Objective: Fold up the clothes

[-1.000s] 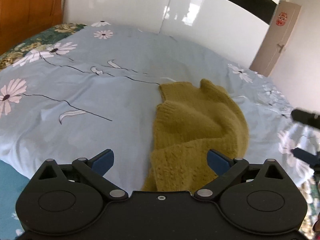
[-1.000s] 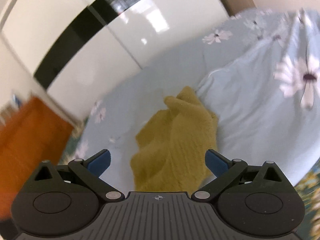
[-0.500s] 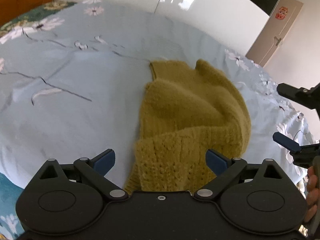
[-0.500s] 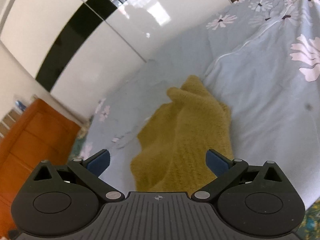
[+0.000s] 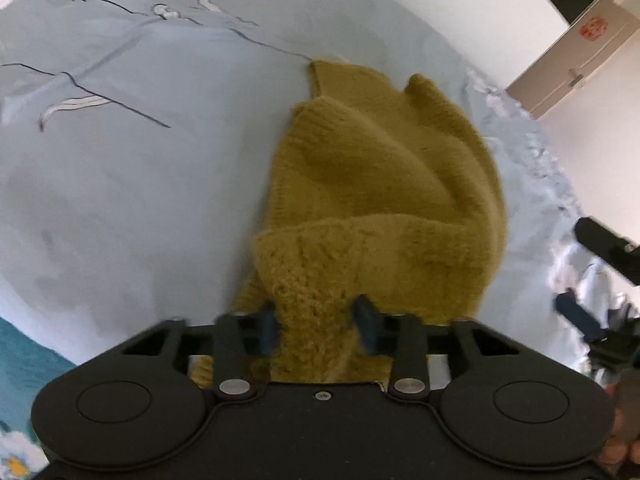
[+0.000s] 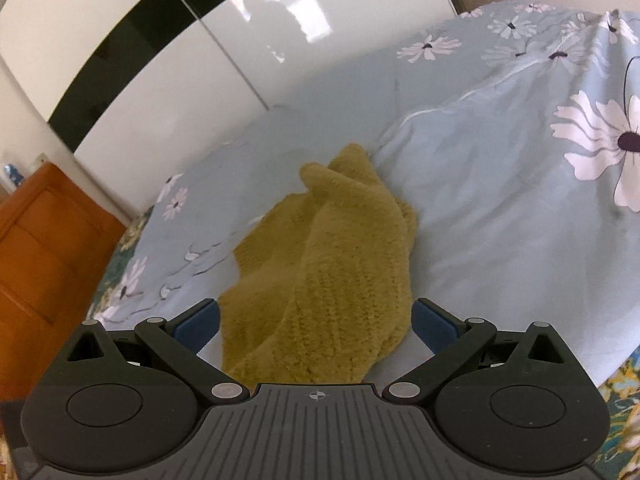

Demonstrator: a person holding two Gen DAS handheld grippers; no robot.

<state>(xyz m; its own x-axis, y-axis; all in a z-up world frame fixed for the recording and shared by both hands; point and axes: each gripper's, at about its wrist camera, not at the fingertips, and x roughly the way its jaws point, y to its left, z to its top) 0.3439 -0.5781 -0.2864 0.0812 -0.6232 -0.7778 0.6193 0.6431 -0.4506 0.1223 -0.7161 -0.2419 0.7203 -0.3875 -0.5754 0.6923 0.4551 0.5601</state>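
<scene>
A mustard-yellow knitted sweater [image 5: 380,184] lies bunched on the light blue flowered bedspread [image 5: 140,168]. My left gripper [image 5: 318,322] is shut on the sweater's near knitted edge, which bulges between the blue pads. In the right wrist view the same sweater [image 6: 336,272] lies in front of my right gripper [image 6: 316,320], which is open, its blue pads on either side of the sweater's near end, not pinching it. The right gripper also shows at the right edge of the left wrist view [image 5: 588,280].
A glossy white wardrobe with a black band [image 6: 168,40] stands behind the bed. An orange wooden cabinet [image 6: 44,248] is at the left. A beige door [image 5: 576,52] is at the far right. The bedspread's edge drops off at the right [image 6: 612,320].
My left gripper has moved down onto the sweater's near edge and closed on it. My right gripper has come closer to the sweater and stays open.
</scene>
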